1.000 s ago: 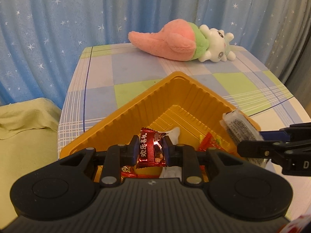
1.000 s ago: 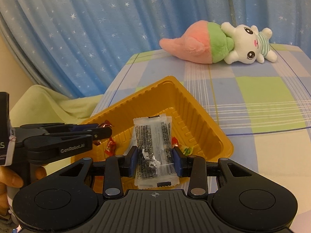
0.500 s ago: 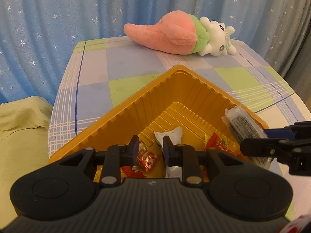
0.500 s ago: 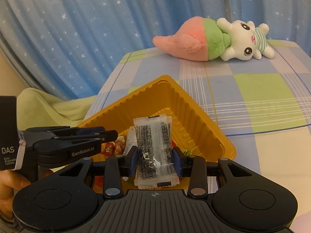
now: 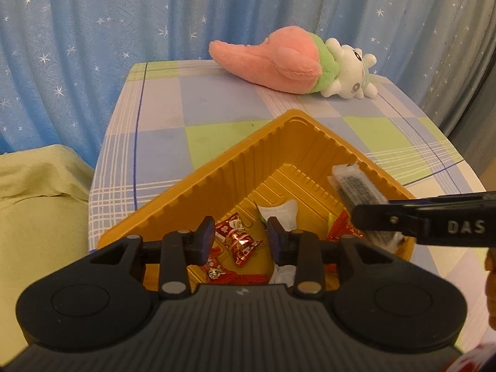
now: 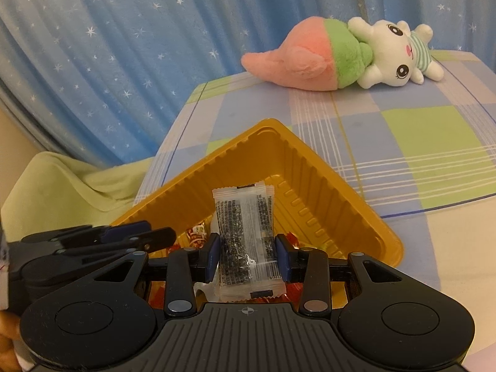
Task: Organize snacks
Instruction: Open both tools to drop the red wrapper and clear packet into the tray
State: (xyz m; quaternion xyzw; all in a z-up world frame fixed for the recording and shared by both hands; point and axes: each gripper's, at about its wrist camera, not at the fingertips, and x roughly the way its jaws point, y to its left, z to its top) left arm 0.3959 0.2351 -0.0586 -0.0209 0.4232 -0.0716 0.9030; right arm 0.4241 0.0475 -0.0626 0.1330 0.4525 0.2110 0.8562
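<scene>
A golden plastic tray (image 5: 217,183) sits on the checked table, also in the right wrist view (image 6: 313,170). Several snacks lie in it, among them a red foil candy (image 5: 240,241) and a white packet (image 5: 280,212). My left gripper (image 5: 241,238) is open and empty just above the red candy. My right gripper (image 6: 248,254) is shut on a clear packet of dark seeds (image 6: 245,235) and holds it over the tray's near right part. That packet (image 5: 356,189) and the right gripper's fingers (image 5: 418,217) show in the left wrist view.
A pink and green plush toy (image 5: 294,62) lies at the table's far edge, also in the right wrist view (image 6: 341,55). A blue starred curtain hangs behind. A pale green cloth (image 5: 37,192) lies left of the table.
My left gripper opened and let the red candy drop into the tray, then drew back a little. My right gripper still holds the clear packet over the tray.
</scene>
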